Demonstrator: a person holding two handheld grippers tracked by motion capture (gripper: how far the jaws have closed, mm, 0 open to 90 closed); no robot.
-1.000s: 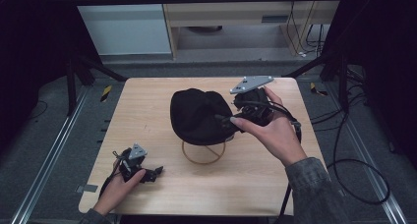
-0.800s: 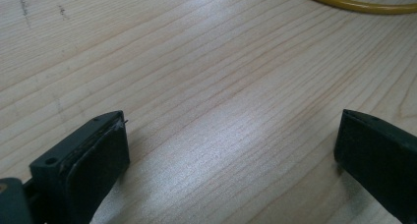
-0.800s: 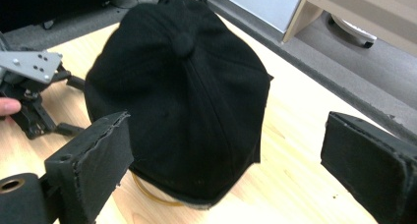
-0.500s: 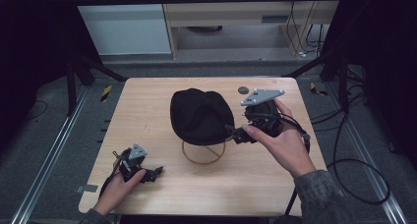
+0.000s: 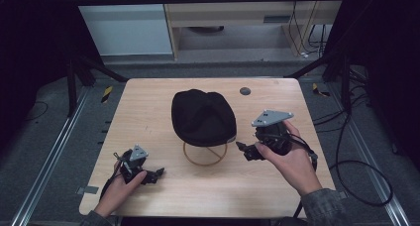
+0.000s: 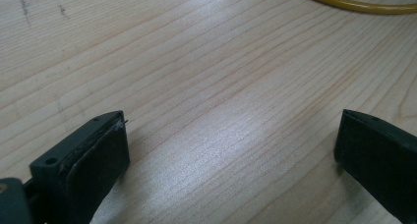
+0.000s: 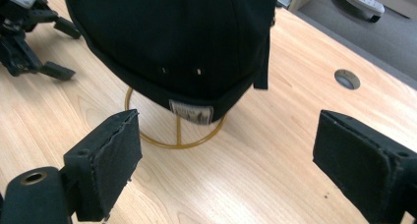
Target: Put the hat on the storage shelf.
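Facing black cap (image 7: pixel 177 42), right gripper (image 7: pixel 226 155) fingers apart

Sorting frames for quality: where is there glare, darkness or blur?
High view: dim, dark surroundings, black cap shows little detail. Left gripper view: sheen of glare on the table, near jaws soft. Right gripper view: evenly lit, cap label slightly blurred.

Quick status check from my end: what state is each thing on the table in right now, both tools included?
Black cap: sitting on its stand, untouched.
Gold wire stand: upright on the table, ring base flat.
Right tool: open, empty, jaws have just been closing slightly, aimed at the cap's lower edge.
Left tool: open, empty, low over bare wood.
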